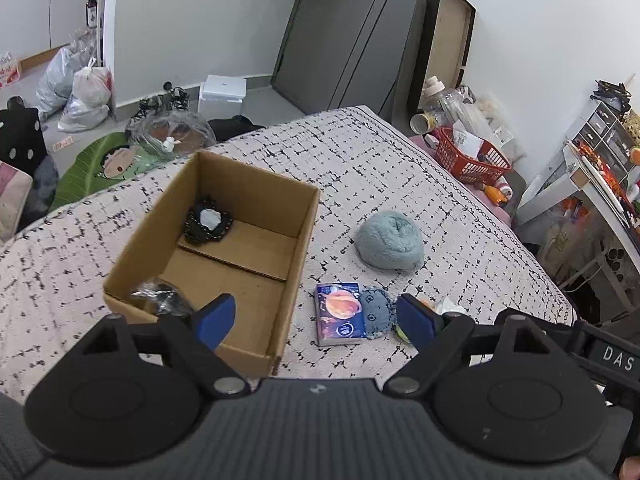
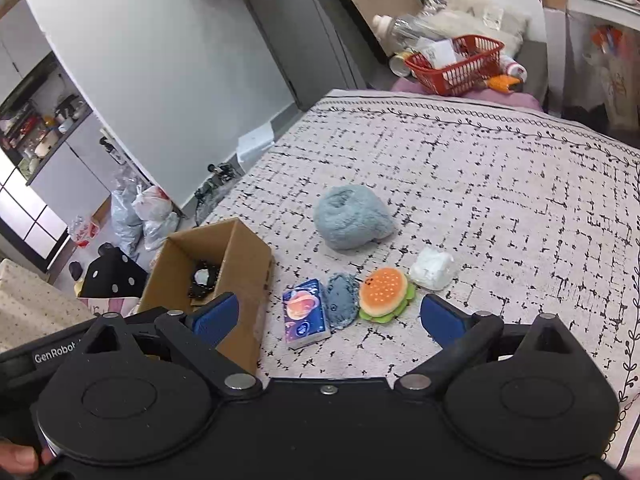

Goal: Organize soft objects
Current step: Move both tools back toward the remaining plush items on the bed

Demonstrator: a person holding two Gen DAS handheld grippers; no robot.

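**Fingers spread wide over a bed of soft toys**

Fingers of the left gripper (image 1: pixel 314 316) stand well apart with nothing clamped between them, tilted down over the bed (image 1: pixel 400 168); its left blue pad sits over the near corner of the cardboard box (image 1: pixel 276 240). Fingers of the right gripper (image 2: pixel 330 316) are likewise spread and empty.

Inside the box lie a black ring-shaped fabric piece (image 1: pixel 208 220) with something pale at its middle, near the far wall, and a dark plastic-wrapped item (image 1: pixel 160 298) in the near left corner. On the patterned bedspread just right of the box, in a row, sit a blue planet-printed pack (image 2: pixel 304 314), a small grey-blue plush (image 2: pixel 340 300) touching it, a burger-shaped plush (image 2: pixel 384 294) and a white wad (image 2: pixel 432 268). Beyond that row rests a larger fluffy blue-grey bundle (image 2: pixel 352 216), apart from the others. A red basket (image 2: pixel 456 64) stands past the bed's far end.
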